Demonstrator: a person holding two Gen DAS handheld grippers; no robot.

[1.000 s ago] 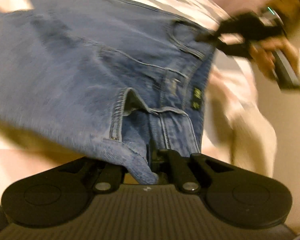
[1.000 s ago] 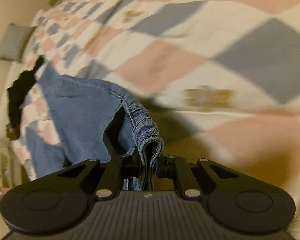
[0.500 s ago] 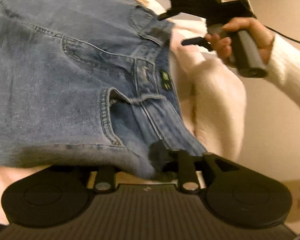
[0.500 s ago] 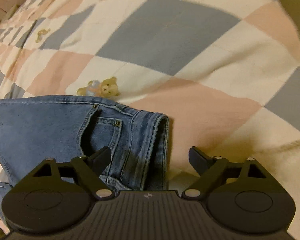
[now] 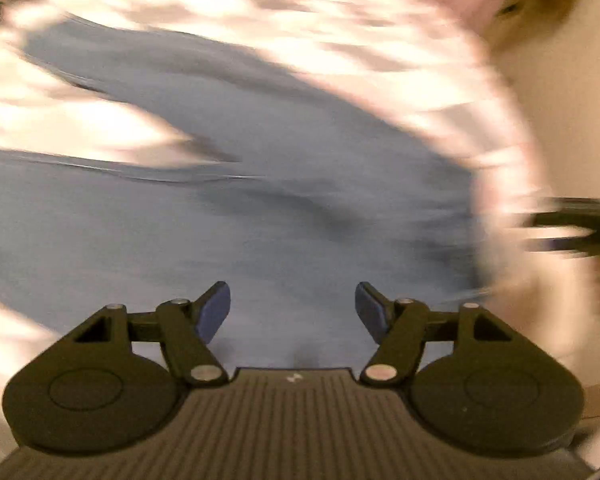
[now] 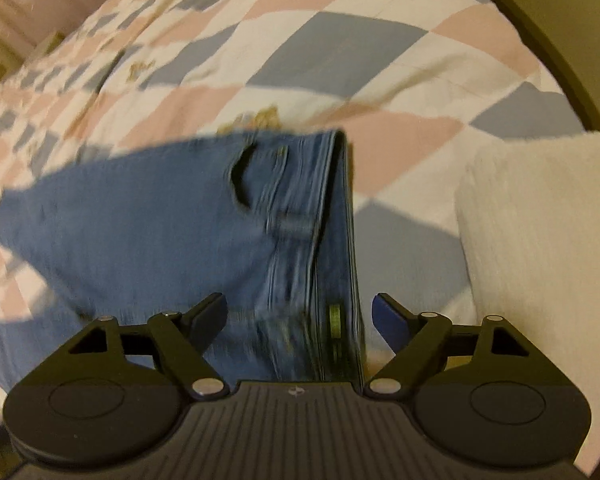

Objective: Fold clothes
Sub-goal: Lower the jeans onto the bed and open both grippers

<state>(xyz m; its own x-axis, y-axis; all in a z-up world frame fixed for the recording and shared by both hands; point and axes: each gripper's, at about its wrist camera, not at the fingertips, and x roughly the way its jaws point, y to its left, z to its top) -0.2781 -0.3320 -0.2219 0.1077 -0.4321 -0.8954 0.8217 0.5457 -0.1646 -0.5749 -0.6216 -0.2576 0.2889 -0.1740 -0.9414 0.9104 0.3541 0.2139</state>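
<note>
Blue jeans [image 6: 148, 232] lie flat on the checked quilt [image 6: 300, 60], waistband toward me, its edge [image 6: 340, 240] running down the middle of the right wrist view. My right gripper [image 6: 300, 316] is open just above the waistband, nothing held between its fingers. In the left wrist view the jeans [image 5: 220, 240] are a blurred blue sheet spread ahead. My left gripper [image 5: 292, 312] is open over them and holds nothing. The other gripper [image 5: 580, 228] shows as a dark blur at the right edge.
A cream fleecy garment [image 6: 540, 260] lies on the bed to the right of the jeans. The pink, blue and white quilt [image 5: 260, 12] stretches beyond the jeans. A wall or bed frame [image 6: 560, 20] runs along the far right.
My left gripper has let go of the waistband and opened, swinging fast over the jeans. The right gripper, open since half a second ago, has pulled back a little; the jeans lie flat.
</note>
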